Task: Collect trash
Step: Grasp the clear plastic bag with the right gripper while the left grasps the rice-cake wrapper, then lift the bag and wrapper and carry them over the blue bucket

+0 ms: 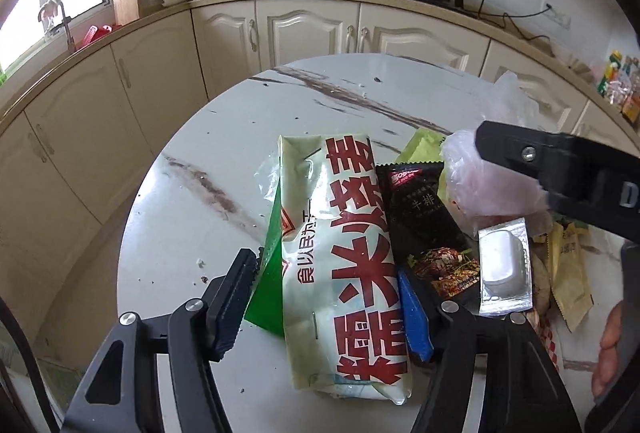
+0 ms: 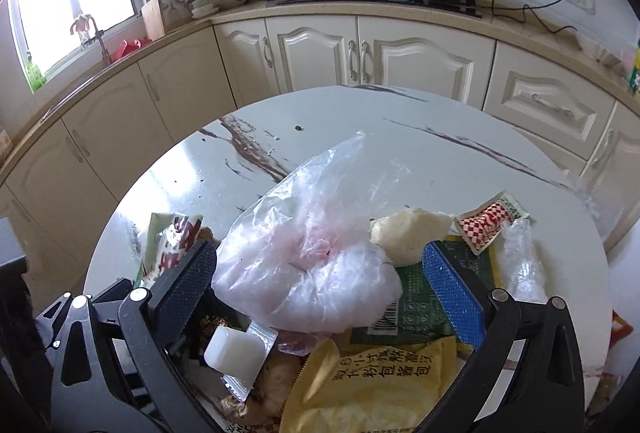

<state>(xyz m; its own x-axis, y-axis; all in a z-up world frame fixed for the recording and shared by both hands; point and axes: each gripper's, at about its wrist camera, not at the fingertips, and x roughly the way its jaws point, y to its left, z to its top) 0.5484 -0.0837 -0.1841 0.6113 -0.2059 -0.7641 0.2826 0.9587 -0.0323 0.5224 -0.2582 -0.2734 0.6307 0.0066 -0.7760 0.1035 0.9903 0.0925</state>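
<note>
The left gripper (image 1: 328,297) straddles the big white food packet (image 1: 344,261), jaws wide and not yet closing; the right gripper (image 2: 320,289) likewise brackets the crumpled plastic bag (image 2: 308,265), gripping nothing. Both sit atop trash heaped on the marble table (image 1: 224,137), probably lined up for 2 pickups.

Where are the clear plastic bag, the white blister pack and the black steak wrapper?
clear plastic bag (image 2: 308,273), right wrist view, on its bunched middle.
white blister pack (image 1: 502,267), left wrist view, on the raised white bubble.
black steak wrapper (image 1: 424,221), left wrist view, on its dark centre.
</note>
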